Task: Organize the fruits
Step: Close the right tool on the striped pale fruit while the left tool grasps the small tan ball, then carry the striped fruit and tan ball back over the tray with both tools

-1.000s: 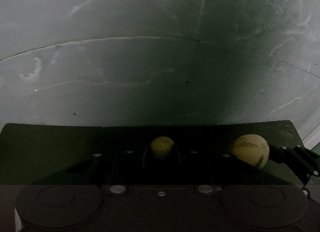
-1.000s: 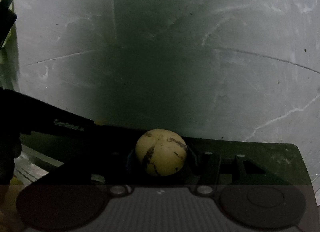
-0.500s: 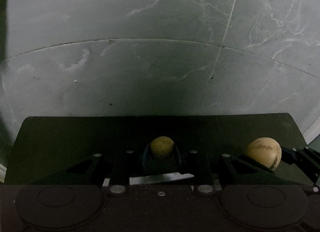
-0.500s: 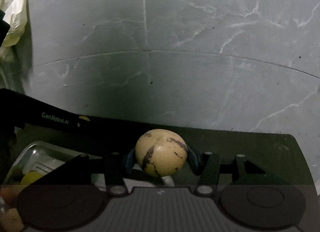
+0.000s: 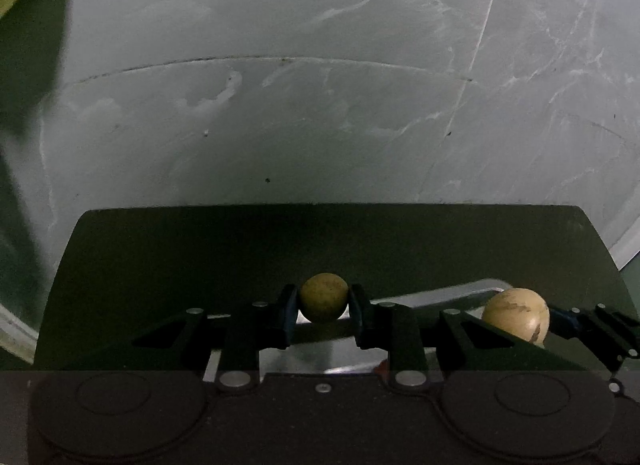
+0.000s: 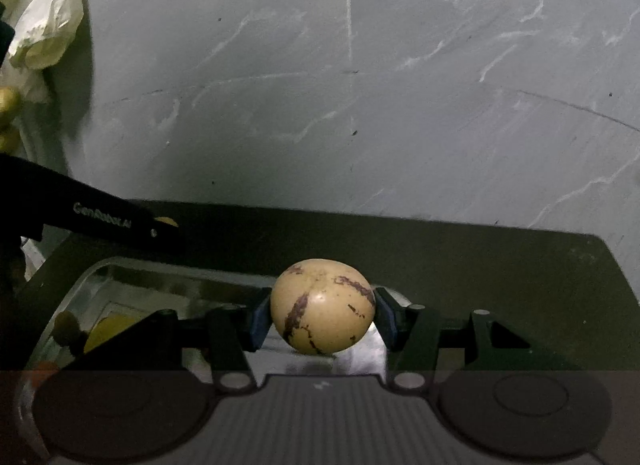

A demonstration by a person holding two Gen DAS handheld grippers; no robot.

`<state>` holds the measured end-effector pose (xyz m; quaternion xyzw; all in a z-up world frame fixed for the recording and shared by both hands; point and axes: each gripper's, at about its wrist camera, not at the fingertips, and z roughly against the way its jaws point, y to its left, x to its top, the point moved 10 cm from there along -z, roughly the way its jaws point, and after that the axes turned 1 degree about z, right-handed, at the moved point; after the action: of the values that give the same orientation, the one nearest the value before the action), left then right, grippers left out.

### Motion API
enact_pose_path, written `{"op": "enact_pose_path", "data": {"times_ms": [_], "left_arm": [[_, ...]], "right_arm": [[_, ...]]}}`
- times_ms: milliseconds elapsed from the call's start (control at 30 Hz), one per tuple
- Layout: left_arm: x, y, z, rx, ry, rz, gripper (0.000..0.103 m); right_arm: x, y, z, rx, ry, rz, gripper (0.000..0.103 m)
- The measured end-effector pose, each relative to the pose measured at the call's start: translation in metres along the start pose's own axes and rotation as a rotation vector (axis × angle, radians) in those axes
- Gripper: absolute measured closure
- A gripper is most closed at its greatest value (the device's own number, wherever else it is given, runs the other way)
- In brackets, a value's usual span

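Note:
My left gripper (image 5: 324, 299) is shut on a small round brownish-yellow fruit (image 5: 323, 296), held above a dark green mat (image 5: 240, 257). To its right the right gripper (image 5: 560, 315) shows, holding a larger cream fruit (image 5: 514, 313). In the right wrist view my right gripper (image 6: 323, 315) is shut on that cream fruit with purple streaks (image 6: 323, 311). Both hover over a metal tray (image 6: 104, 277), whose rim (image 5: 460, 293) also shows in the left wrist view. A yellow fruit (image 6: 106, 331) lies in the tray.
A grey marbled floor (image 5: 320, 105) lies beyond the mat. A crumpled white bag (image 6: 44, 21) and small golden fruits (image 6: 8, 101) sit at the far left of the right wrist view. The left gripper's black body (image 6: 100, 217) crosses that view's left side.
Both grippers have tilted or drawn back, so the mat and the metal tray have come into sight below the held fruits. Both fruits stay gripped.

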<state>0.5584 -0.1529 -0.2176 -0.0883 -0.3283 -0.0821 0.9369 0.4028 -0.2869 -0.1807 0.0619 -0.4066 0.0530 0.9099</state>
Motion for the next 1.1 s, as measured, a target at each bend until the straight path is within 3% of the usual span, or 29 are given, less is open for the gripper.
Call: {"op": "enact_pose_path", "data": {"times_ms": [500,1100], "left_arm": [[-0.015,0.016,0.004,0.027,0.032,0.019,0.074],[-0.021,0.02,-0.038,0.062,0.075,0.044,0.074]], "right_arm": [[-0.008,0.023,-0.002,0.012,0.027,0.009,0.045],[-0.009,0.039,-0.003,0.021,0.049,0.011,0.045]]}}
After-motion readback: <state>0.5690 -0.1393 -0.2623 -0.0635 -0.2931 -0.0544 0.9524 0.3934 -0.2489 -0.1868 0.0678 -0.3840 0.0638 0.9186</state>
